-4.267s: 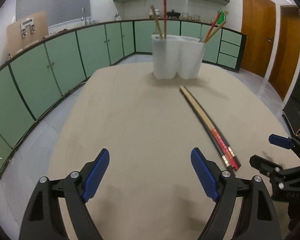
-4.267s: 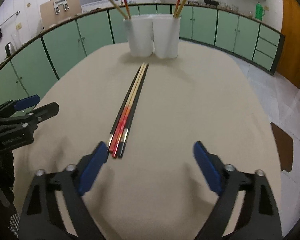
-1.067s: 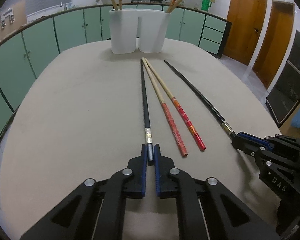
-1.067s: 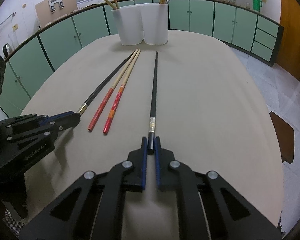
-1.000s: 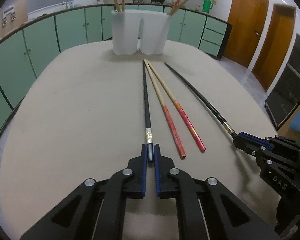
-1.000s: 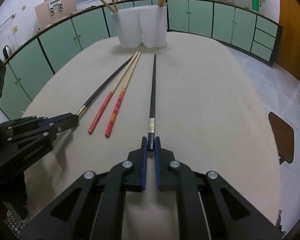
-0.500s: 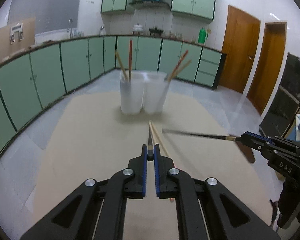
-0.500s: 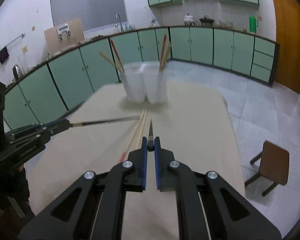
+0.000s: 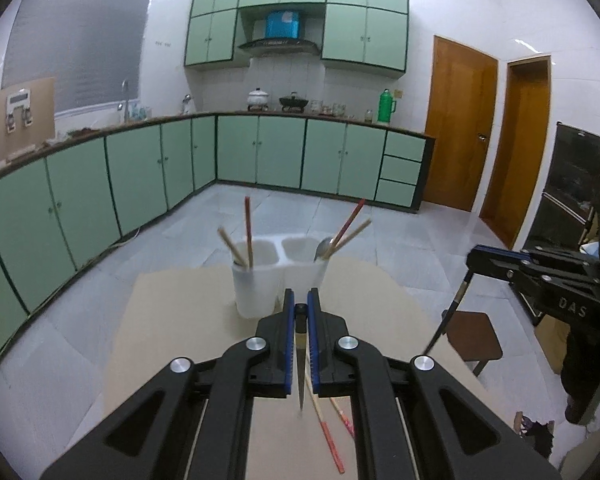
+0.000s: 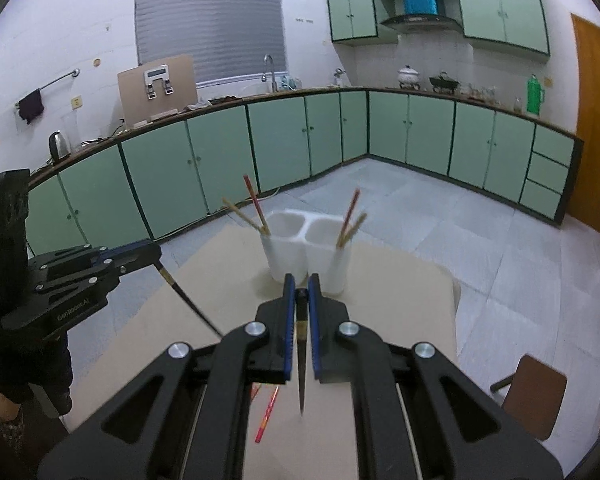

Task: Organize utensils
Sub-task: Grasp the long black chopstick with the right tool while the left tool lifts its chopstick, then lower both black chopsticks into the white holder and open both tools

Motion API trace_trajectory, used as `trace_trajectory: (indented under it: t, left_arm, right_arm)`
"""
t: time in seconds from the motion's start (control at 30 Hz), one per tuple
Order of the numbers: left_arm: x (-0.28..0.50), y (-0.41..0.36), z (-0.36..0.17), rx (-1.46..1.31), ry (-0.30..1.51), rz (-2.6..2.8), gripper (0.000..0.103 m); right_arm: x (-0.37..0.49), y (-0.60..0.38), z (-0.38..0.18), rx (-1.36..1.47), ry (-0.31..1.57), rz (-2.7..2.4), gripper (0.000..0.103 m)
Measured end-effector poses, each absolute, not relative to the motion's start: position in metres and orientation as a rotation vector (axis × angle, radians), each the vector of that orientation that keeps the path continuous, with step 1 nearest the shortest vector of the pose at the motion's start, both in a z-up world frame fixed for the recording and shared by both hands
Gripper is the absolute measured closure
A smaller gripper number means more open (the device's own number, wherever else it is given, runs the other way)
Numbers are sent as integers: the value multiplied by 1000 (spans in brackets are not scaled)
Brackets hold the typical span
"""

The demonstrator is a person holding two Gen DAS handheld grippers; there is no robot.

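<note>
My left gripper point(image 9: 299, 309) is shut on a black chopstick point(image 9: 301, 376) that hangs down between its fingers, high above the table. My right gripper point(image 10: 301, 293) is shut on a second black chopstick point(image 10: 302, 376) that hangs the same way. Each gripper shows in the other's view, the right one point(image 9: 473, 260) and the left one point(image 10: 156, 257), both with the chopstick pointing down. A white two-cup holder point(image 9: 278, 276) with several chopsticks stands at the table's far end, also in the right wrist view point(image 10: 306, 246). Two red-ended chopsticks point(image 9: 332, 440) lie on the table below.
The beige table point(image 9: 168, 320) lies well below both grippers. A brown stool point(image 10: 534, 394) stands on the tiled floor to the right of the table. Green cabinets run along the far walls.
Both grippers have risen high above the table with their black chopsticks, which have swung from pointing forward to hanging tip down. The holder now sits lower in both views.
</note>
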State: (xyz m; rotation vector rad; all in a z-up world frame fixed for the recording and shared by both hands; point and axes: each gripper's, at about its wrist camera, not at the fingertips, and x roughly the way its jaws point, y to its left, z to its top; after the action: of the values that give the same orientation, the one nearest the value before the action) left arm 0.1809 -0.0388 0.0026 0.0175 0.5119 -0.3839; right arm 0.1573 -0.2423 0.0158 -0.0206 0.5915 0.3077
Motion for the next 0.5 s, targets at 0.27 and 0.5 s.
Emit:
trace_trajectory:
  t: [0.27, 0.5]
  left_arm:
    - [196, -52, 47, 29, 432, -441, 97]
    - [229, -66, 99, 52, 297, -408, 97]
  right_arm:
    - [182, -247, 70, -10, 521, 355, 97]
    - [226, -244, 119, -15, 407, 335, 97]
